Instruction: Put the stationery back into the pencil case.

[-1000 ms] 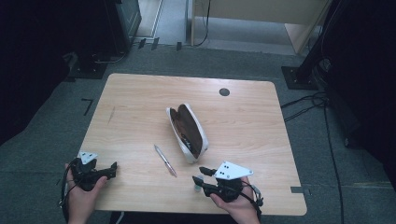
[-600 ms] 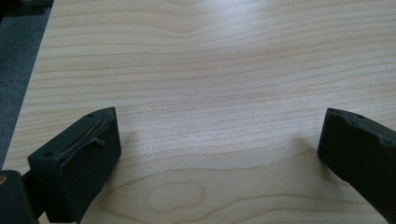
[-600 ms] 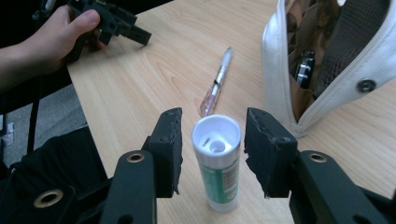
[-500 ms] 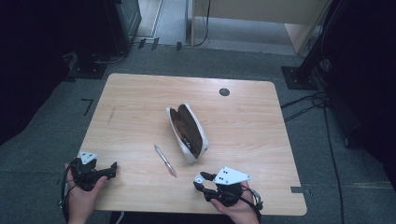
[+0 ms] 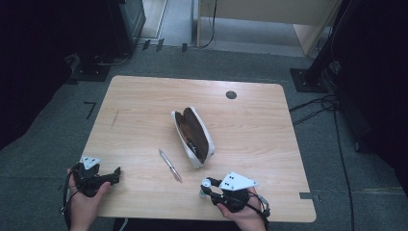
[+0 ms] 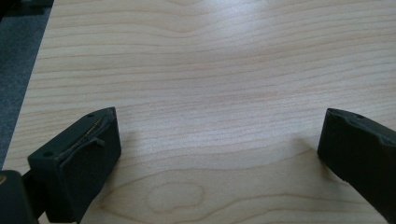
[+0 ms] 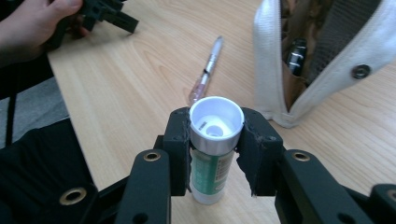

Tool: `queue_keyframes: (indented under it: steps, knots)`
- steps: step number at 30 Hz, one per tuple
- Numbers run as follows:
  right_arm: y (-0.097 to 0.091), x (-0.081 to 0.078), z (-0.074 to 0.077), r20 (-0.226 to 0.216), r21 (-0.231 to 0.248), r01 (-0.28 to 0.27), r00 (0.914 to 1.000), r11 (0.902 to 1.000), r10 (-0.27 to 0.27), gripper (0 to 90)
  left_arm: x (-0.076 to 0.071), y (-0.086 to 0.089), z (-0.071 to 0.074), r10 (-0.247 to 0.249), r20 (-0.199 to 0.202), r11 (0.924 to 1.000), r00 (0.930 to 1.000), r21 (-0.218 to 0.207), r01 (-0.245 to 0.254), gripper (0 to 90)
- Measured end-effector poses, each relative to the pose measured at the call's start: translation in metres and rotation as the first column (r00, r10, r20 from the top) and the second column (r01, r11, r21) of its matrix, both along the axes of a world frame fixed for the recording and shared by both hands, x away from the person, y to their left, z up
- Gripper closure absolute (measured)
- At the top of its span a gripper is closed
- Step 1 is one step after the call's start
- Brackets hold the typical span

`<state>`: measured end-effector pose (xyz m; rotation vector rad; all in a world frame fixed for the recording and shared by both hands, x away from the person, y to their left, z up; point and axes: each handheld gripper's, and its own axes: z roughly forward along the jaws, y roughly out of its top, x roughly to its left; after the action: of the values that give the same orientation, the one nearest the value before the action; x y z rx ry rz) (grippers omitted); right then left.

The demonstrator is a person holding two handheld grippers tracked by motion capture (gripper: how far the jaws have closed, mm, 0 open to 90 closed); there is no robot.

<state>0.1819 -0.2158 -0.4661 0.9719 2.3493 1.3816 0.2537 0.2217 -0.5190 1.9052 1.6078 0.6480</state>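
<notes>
- Since the earlier frames, the right gripper [image 5: 206, 187] had been shifted slightly along the near edge of the table [image 5: 144, 96], and its jaws had just been closing, with a glue stick [image 7: 214, 147] between them.
- That gripper was seen clamped on the glue stick, one black pad pressed against each side of the tube just below its white cap, as shown in the right gripper view.
- The glue stick [image 5: 204, 188] was held upright, with its base on or just above the wood; which of the two could not be told. It was placed near the table's front edge, just in front of the pencil case.
- The left gripper [image 5: 114, 176] was found unmoved at the near left corner, held in the person's left hand [image 5: 84, 204]. Its jaws were spread wide with nothing but bare wood between them, as seen in the left gripper view.
- A pen [image 5: 170, 165] was laid flat on the table between the two grippers, apart from both and just left of the pencil case.
- A white pencil case [image 5: 192, 137] was laid open near the table's middle, its brown lining exposed. Some small dark and metallic items were seen inside it in the right gripper view, too unclear to be named.
- A small dark round disc [image 5: 231, 95] was set in the tabletop near its far edge, well apart from everything else.
</notes>
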Motion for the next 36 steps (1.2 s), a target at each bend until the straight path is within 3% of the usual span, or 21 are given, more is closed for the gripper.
queue_keyframes:
  steps: [19,36]
  knots:
    - [-0.002,0.017,0.027,0.009,0.054,0.067,0.9977,0.9963,-0.067,66.5,0.000,0.000,0.000,0.000,0.000,1.0000,1.0000,0.000,0.000,0.0]
    - [0.005,0.035,0.063,0.073,0.064,0.094,0.9925,0.9935,-0.098,66.5,0.000,0.000,0.000,0.000,0.000,1.0000,1.0000,0.000,0.000,0.0]
